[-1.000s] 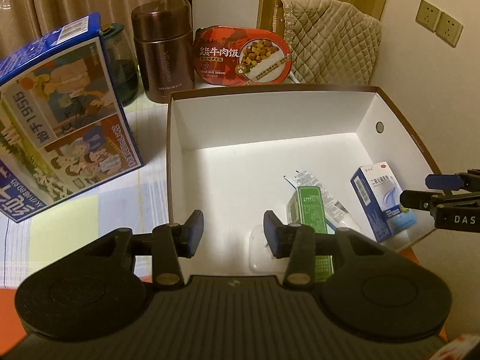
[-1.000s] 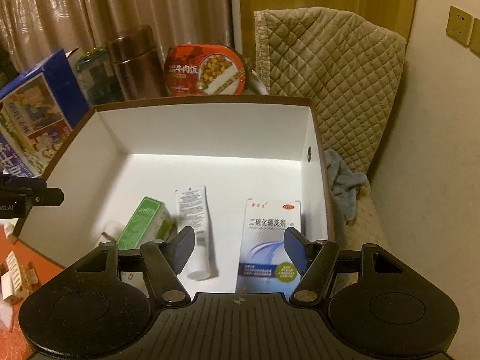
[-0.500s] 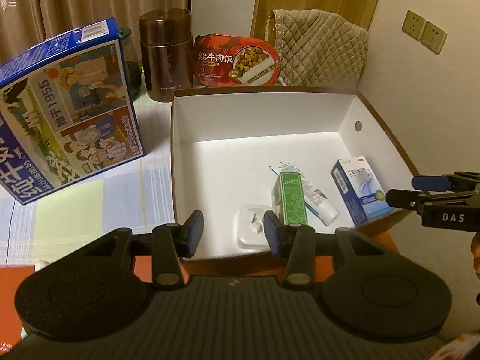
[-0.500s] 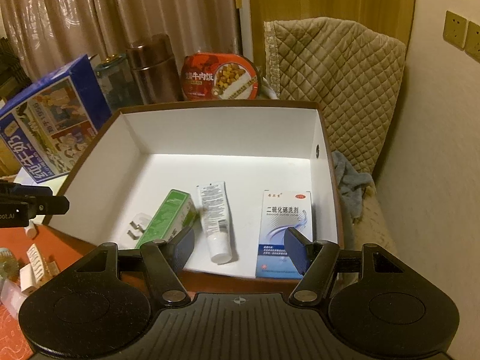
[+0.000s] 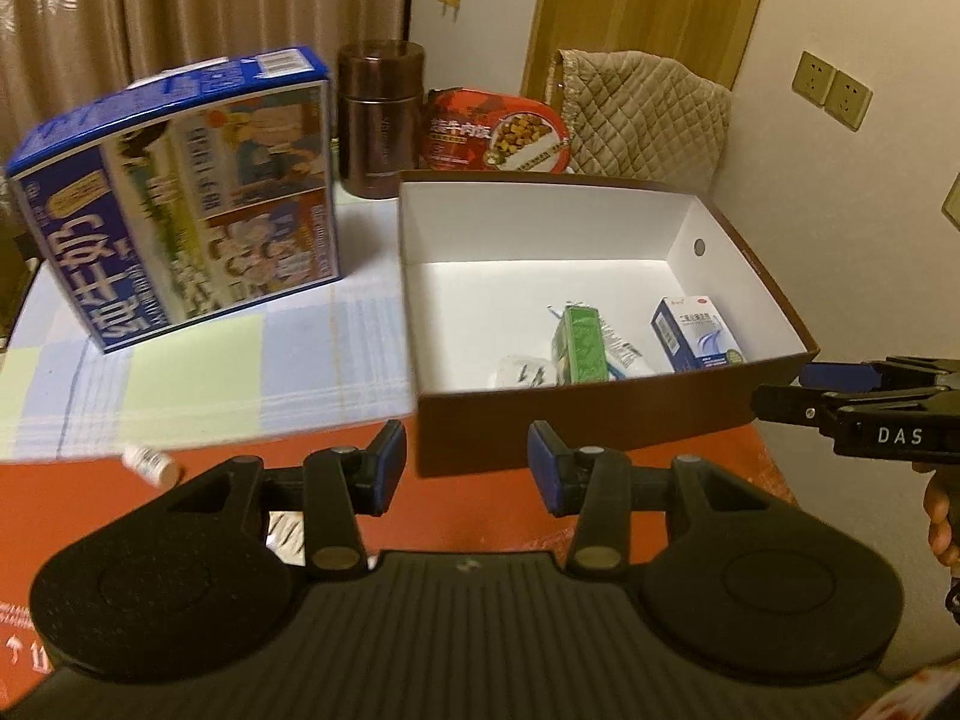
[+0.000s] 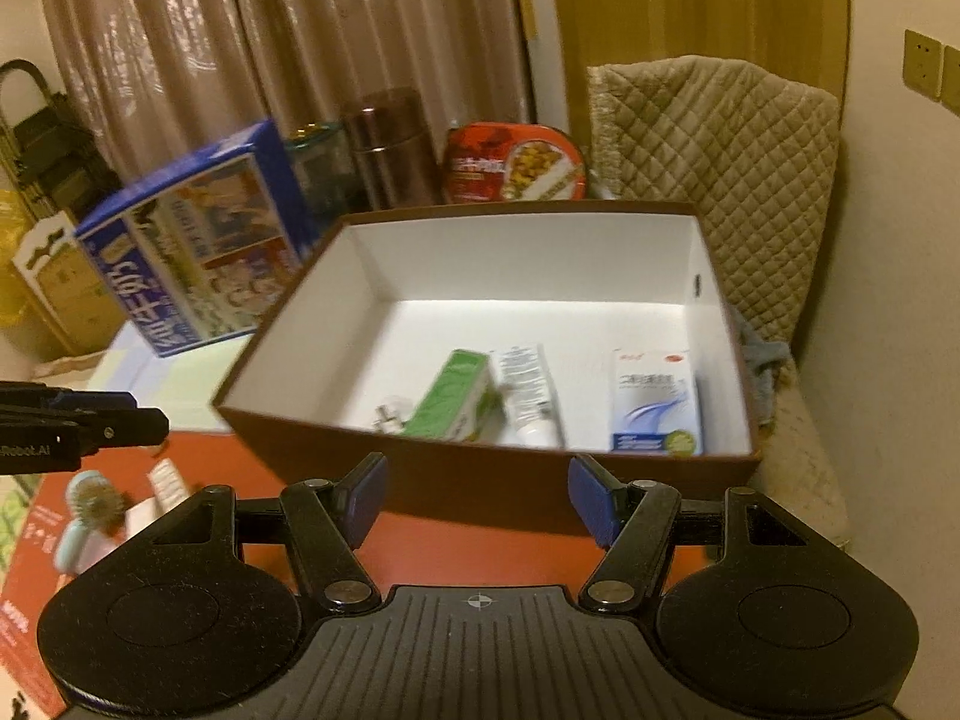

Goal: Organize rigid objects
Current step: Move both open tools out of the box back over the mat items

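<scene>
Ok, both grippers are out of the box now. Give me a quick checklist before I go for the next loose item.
1. Left gripper open and holding nothing: ok.
2. Right gripper open and holding nothing: ok.
3. Both grippers outside the brown box, in front of its near wall: ok.
4. Items in the box lie flat: green box, white tube, blue-and-white box: ok. The small white item beside the green box is blurred: cannot tell.
5. Room in the box: the back half of its floor is bare: ok.
6. Next target: small white bottle lies on its side on the table, left of the left gripper: ok. Whether it will roll: cannot tell.
</scene>
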Tool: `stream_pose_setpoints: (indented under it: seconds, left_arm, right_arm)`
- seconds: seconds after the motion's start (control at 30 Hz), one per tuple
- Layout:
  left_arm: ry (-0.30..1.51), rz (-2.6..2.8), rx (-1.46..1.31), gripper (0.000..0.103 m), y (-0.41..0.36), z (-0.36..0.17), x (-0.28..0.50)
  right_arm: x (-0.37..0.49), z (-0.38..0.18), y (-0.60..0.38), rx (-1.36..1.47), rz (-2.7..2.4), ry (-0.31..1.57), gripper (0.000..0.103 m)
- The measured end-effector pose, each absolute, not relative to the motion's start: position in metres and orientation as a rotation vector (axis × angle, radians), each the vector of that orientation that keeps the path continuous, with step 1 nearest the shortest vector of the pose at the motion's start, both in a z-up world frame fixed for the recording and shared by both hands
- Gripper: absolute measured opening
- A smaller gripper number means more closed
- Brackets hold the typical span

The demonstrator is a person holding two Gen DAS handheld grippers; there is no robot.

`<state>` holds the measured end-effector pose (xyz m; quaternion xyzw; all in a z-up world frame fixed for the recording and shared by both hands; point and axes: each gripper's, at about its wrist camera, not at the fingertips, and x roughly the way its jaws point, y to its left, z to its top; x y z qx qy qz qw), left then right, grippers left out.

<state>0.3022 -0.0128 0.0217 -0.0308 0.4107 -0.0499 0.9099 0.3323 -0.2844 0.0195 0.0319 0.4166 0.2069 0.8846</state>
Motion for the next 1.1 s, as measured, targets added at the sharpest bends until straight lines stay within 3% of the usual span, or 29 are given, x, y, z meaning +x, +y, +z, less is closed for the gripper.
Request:
stream_pose_setpoints:
  seconds: [1.1]
  left_arm:
    - [0.952,0.127,-0.188,0.041,0.077,-0.017,0.175]
  right_arm:
    - [0.250,-0.022,-0.180,0.011,0.698,1.005,0.063]
